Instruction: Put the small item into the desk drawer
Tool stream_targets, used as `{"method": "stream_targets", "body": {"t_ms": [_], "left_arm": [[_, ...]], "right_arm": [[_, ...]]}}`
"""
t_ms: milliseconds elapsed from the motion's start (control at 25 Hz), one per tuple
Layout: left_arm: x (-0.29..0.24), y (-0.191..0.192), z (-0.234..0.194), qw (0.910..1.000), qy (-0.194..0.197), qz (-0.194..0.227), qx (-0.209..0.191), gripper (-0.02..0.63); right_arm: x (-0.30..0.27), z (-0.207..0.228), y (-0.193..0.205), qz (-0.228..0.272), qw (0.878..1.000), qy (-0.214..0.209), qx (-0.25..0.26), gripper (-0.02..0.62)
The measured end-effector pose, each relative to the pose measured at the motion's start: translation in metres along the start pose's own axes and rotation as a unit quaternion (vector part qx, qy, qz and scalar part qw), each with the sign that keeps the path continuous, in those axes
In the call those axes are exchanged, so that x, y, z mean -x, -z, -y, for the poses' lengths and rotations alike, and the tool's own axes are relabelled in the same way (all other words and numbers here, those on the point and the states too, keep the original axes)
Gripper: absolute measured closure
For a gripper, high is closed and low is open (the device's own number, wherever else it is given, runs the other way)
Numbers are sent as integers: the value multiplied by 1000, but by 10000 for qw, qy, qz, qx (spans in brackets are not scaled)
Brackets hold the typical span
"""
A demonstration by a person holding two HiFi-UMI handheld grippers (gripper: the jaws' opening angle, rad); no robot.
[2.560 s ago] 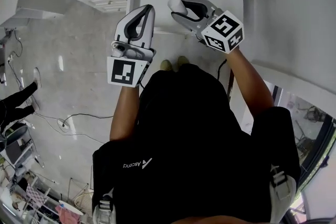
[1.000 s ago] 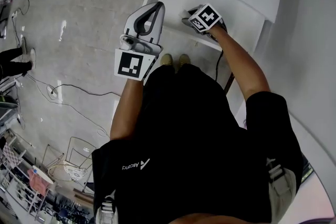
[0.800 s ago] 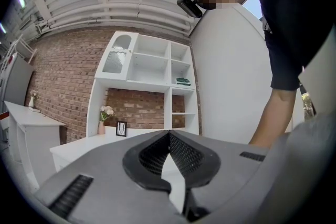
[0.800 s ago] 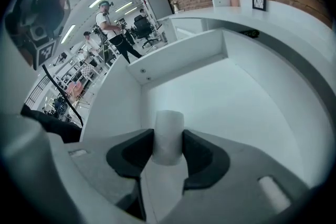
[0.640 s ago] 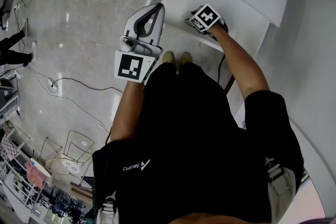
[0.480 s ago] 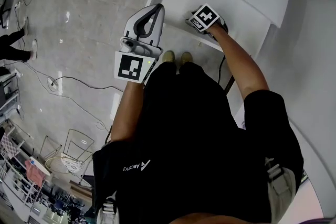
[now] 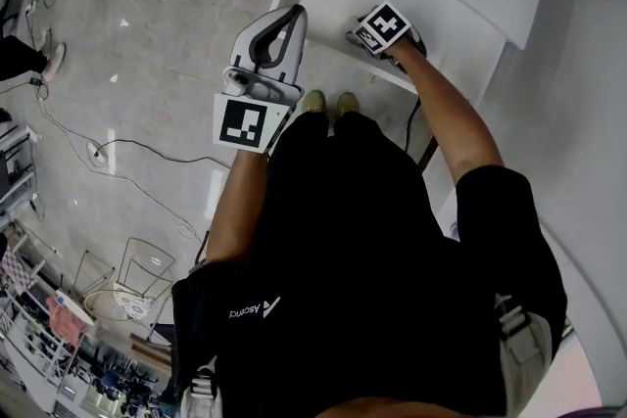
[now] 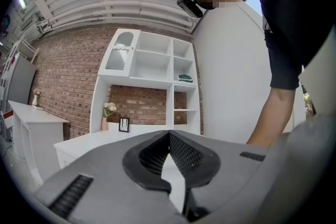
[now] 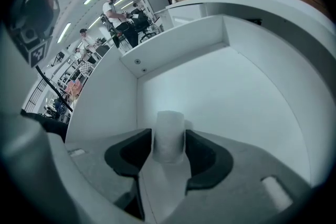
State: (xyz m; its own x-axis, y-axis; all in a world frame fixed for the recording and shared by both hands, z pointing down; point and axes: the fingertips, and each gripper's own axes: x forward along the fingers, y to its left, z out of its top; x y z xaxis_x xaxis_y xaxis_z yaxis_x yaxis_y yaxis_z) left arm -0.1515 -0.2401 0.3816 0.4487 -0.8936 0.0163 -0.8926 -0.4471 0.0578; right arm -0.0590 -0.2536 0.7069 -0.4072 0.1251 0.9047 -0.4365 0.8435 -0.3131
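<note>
White drawer (image 9: 226, 86) floor and walls around the small item (image 9: 168, 131), a pale upright cylinder well inside. Liable to topple, roll, or come back out if caught by a pad during withdrawal, with so little clearance on either side. Lodged squarely between the opening jaws of the right gripper (image 9: 168, 150), pads just off its flanks; left gripper (image 8: 169, 136) pinched closed on nothing, raised outside the drawer.

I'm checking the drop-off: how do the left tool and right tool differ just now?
The left tool is shut and empty; the right tool is opening, with a small white cylinder between its jaws. The left tool is held in open air; the right tool reaches inside the white drawer. Both are grey.
</note>
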Motion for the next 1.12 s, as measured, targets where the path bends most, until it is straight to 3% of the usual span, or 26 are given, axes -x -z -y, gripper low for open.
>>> {"method": "stream_targets", "body": {"t_ms": [520, 720, 880, 1120], "left_arm": [[-2, -4, 11, 9999, 155, 62, -5, 607], [-5, -5, 17, 9996, 270, 53, -10, 607], [-9, -2, 27, 9993, 385, -5, -1, 607], [-13, -2, 49, 9983, 577, -39, 7, 607]], "right_arm": [[34, -4, -15, 590, 9982, 116, -8, 391], [70, -10, -30, 1230, 9920, 268, 15, 393], [118, -27, -51, 2169, 9754, 367, 123, 402], [194, -63, -71, 3508, 9351, 413, 288, 413]]}}
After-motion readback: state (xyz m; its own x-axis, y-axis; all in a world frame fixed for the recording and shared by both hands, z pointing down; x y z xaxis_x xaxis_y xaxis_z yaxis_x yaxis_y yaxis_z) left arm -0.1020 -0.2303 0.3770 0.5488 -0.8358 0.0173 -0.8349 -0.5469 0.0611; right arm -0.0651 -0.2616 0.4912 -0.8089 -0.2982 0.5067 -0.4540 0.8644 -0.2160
